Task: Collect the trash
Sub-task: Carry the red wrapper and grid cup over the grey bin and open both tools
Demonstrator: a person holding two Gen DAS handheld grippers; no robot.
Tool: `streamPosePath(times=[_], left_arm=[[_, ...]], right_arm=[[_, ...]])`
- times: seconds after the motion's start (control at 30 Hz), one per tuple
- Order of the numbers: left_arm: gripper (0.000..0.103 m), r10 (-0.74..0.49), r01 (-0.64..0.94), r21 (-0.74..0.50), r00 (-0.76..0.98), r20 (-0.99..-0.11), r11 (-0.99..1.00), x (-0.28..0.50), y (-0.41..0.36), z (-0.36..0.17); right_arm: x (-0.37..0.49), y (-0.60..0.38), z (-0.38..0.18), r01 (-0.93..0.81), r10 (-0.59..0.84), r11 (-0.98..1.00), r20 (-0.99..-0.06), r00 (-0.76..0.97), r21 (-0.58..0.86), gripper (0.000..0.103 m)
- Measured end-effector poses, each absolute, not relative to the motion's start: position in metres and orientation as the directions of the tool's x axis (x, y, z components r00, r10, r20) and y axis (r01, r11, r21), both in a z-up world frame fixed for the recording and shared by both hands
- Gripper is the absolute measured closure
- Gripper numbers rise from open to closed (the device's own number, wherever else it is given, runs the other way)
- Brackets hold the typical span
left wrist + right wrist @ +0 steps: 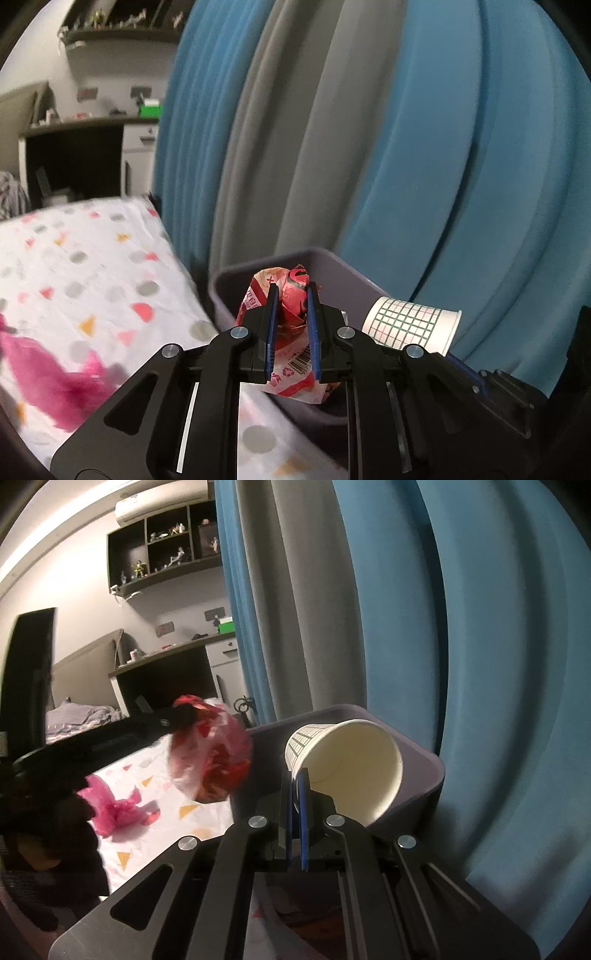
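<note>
My left gripper (291, 295) is shut on a crumpled red and white wrapper (291, 314) and holds it over the near rim of a grey-purple bin (258, 269). My right gripper (295, 775) is shut on the rim of a white paper cup with a green grid (347, 764), held tilted over the bin (424, 775). The cup also shows at the right in the left wrist view (410, 325). The wrapper shows blurred at the left in the right wrist view (210, 753).
The bin stands between a table with a white dotted cloth (92, 280) and blue and grey curtains (461, 166). A crumpled pink piece (118, 805) lies on the cloth. A desk and shelves stand far behind.
</note>
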State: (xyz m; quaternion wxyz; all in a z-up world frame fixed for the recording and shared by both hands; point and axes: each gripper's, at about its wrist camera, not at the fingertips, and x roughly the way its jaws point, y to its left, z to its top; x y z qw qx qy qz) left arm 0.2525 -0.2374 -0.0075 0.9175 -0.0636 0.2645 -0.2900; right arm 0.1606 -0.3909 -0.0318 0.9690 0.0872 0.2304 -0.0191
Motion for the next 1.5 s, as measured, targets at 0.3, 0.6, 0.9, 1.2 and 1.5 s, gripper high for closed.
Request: streamPosePath(times=[0.3,0.6,0.9,1.2,1.5], left_arm=[[0.089,-0.599,0.494,-0.341,0.633,-0.490,0.800,0.280,-0.268,-0.033],[0.076,-0.654,0.513,-0.407,0.555,-0.514,0.755,0.294,-0.280,-0.053],[0.033,-0.636,0.496,-0.399,0.574,-0.516,0.771,0.287,-0.267,-0.056],[0.011,-0.433,0.338,-0.275,0.766,-0.476,0.900,0.251,-0.200,-0.032],[0.011,-0.229,0.175,-0.159,0.866,-0.445,0.972,0.201,-0.128,-0.020]], right_arm=[[0.175,-0.396,-0.045,0.093,-0.007,0.984,-0.493,0.870,0.151,0.099],[0.183,-0.399,-0.055,0.087,0.002,0.986,-0.536,0.844,0.141,0.099],[0.188,-0.395,-0.055,0.073,0.010,0.989,-0.553,0.833,0.129,0.099],[0.198,-0.388,-0.059,0.072,0.009,0.990,-0.572,0.820,0.118,0.098],[0.206,-0.381,-0.062,0.079,-0.005,0.992,-0.588,0.809,0.100,0.091]])
